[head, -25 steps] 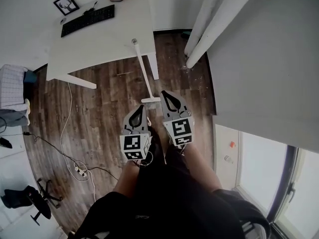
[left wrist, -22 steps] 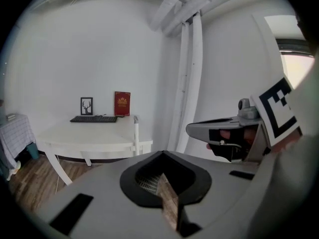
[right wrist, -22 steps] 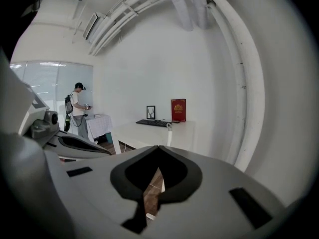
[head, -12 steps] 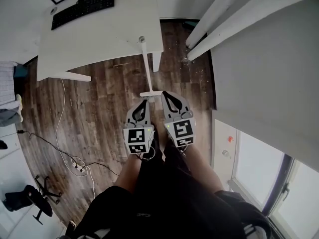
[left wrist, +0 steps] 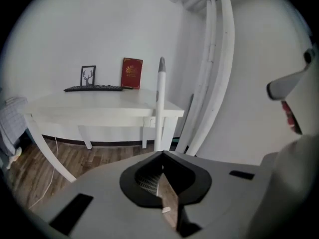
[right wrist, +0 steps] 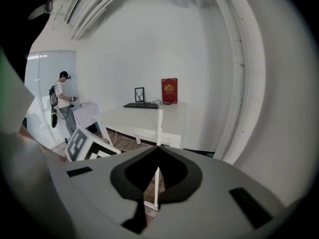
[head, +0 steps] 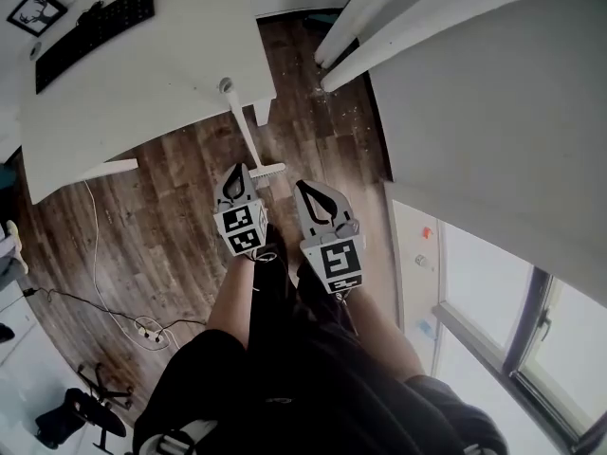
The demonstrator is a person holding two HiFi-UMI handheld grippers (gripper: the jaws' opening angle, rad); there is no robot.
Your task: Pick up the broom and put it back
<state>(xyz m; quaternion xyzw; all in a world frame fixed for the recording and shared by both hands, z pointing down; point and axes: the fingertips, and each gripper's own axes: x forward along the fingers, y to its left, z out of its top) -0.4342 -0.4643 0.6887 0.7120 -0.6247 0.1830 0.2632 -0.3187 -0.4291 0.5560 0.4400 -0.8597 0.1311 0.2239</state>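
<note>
**2 empty grippers near a broom propped at the table corner**

The broom (head: 245, 129) stands tilted, with its handle top against the corner of the white table (head: 142, 74) and its head on the wood floor (head: 171, 207), just ahead of the left gripper (head: 236, 168). The right gripper (head: 303, 185) is beside it. Both pairs of fingers are pressed together with nothing between them. The likeliest slip is a nudge from closed fingers, which could slide the handle off the table edge and drop the broom, so they need to part before contact. Room is tight: the table corner and its leg (head: 261, 112) crowd the left, and the white pipes (head: 379, 17) and wall stand near on the right. The cable (head: 95, 235) lies well apart.
</note>
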